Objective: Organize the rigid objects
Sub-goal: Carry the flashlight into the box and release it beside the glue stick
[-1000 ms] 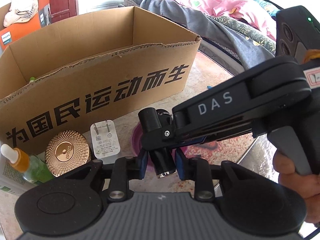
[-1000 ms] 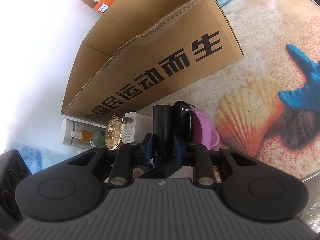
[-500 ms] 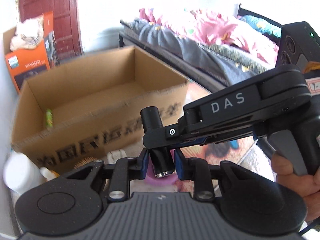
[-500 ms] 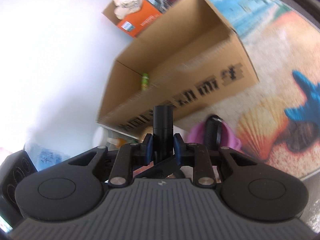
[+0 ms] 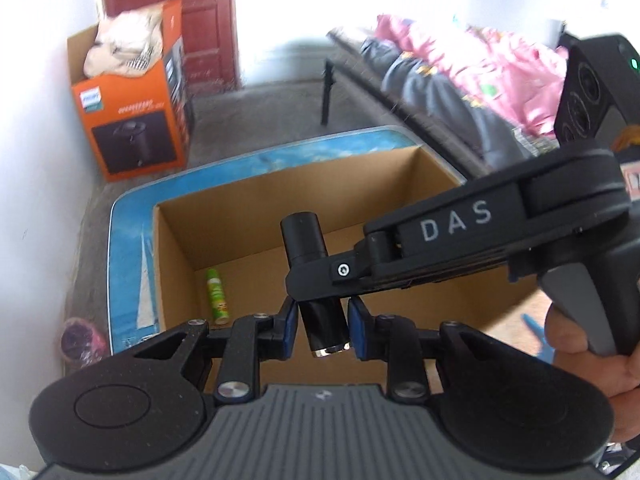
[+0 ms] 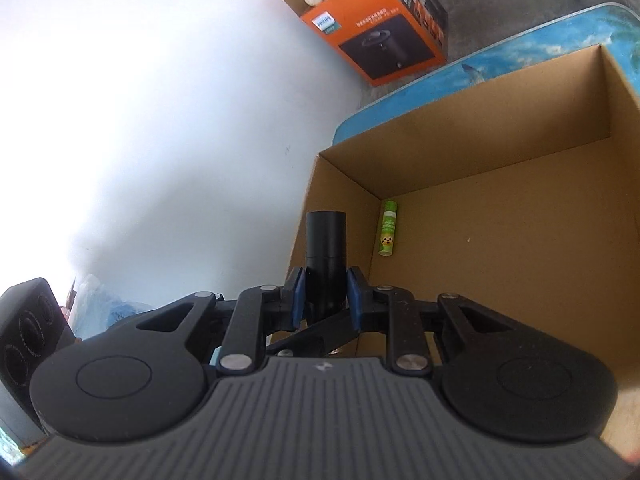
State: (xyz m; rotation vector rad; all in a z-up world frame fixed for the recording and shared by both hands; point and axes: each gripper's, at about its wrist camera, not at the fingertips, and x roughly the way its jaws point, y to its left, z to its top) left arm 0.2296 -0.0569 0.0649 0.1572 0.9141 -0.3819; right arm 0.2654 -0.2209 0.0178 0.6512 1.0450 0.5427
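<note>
Both grippers hold one black cylinder (image 5: 306, 240) with a silver ring at its lower end. My left gripper (image 5: 323, 322) is shut on its lower part, blue pads on either side. My right gripper (image 5: 316, 276) reaches in from the right and clamps its middle; a hand (image 5: 576, 340) is on the trigger. In the right wrist view that gripper (image 6: 326, 300) is shut on the black cylinder (image 6: 326, 240), which stands upright. The cylinder hangs above the open cardboard box (image 5: 300, 192), near the box (image 6: 480, 132) left wall. A green tube (image 5: 216, 296) lies on the box floor by that wall (image 6: 387, 232).
The box sits on a blue-rimmed table (image 5: 128, 240) against a white wall. An orange carton (image 5: 132, 128) with cloth on top stands on the floor beyond. A bed with pink and grey bedding (image 5: 460, 76) runs along the right.
Both grippers rose together with the cylinder, from the table in front of the box to above its opening. The box inside came into view; the small items on the table dropped out of sight.
</note>
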